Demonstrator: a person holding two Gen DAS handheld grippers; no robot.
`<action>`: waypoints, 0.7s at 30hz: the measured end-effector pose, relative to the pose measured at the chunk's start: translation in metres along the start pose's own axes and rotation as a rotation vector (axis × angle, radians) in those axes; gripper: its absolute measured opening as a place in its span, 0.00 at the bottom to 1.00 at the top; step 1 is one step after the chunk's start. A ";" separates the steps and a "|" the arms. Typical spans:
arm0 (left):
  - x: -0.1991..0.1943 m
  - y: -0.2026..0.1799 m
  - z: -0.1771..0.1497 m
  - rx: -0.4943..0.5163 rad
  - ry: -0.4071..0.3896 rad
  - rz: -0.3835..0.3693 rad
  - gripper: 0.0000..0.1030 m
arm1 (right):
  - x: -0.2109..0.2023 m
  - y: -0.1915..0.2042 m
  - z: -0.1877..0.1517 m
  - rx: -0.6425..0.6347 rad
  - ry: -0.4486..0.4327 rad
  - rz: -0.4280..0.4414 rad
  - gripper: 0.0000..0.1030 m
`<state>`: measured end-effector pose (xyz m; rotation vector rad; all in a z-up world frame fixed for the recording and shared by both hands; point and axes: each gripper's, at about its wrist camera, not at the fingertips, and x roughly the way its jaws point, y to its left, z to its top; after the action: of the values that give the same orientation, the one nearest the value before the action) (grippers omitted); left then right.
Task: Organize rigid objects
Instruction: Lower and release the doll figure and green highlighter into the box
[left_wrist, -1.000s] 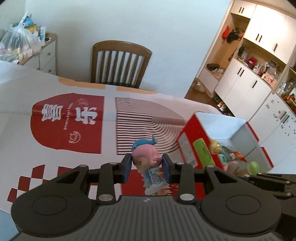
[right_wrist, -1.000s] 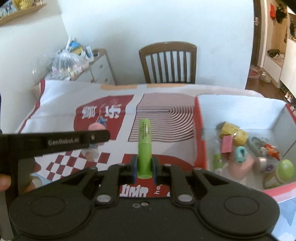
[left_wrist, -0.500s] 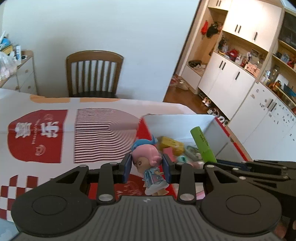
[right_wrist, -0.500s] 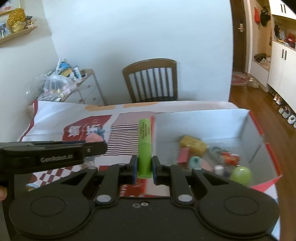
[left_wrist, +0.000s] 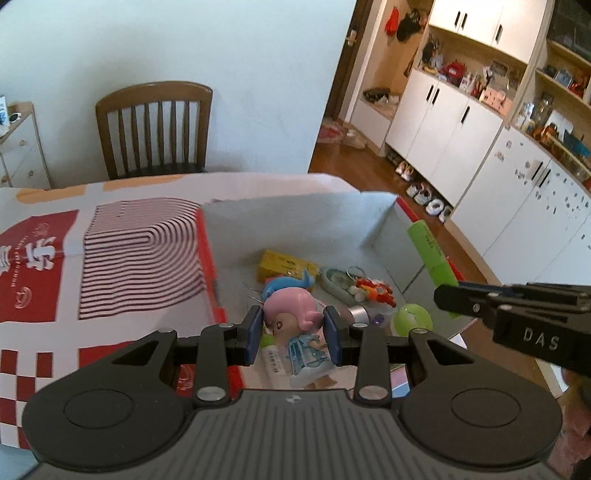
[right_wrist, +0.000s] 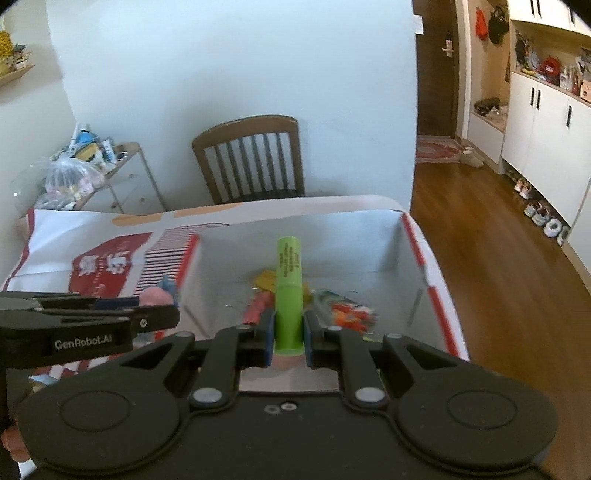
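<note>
Both hands had carried across to the box (left_wrist: 295, 218). My left gripper (left_wrist: 293, 334) clenched the figurine (left_wrist: 295, 325), my right gripper (right_wrist: 289, 338) the green tube (right_wrist: 289, 291), both over its contents; release pending.

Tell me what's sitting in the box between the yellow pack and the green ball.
In the left wrist view, a keychain pouch with red charms lies between the yellow pack and the green ball.

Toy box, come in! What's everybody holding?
Left gripper shut on doll. Right gripper shut on green tube. Both above box. Nothing blocking.
</note>
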<state>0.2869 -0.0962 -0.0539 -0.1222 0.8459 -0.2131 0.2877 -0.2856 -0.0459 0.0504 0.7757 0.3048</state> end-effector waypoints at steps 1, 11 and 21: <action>0.006 -0.004 -0.001 0.005 0.008 0.005 0.34 | 0.002 -0.005 0.000 0.002 0.003 -0.004 0.14; 0.065 -0.026 -0.002 0.021 0.134 0.079 0.34 | 0.038 -0.047 0.010 0.001 0.071 0.001 0.14; 0.100 -0.033 0.000 0.015 0.202 0.174 0.34 | 0.085 -0.040 0.020 -0.047 0.133 0.041 0.14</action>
<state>0.3470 -0.1519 -0.1200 -0.0128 1.0505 -0.0684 0.3688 -0.2976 -0.0961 0.0015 0.9001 0.3682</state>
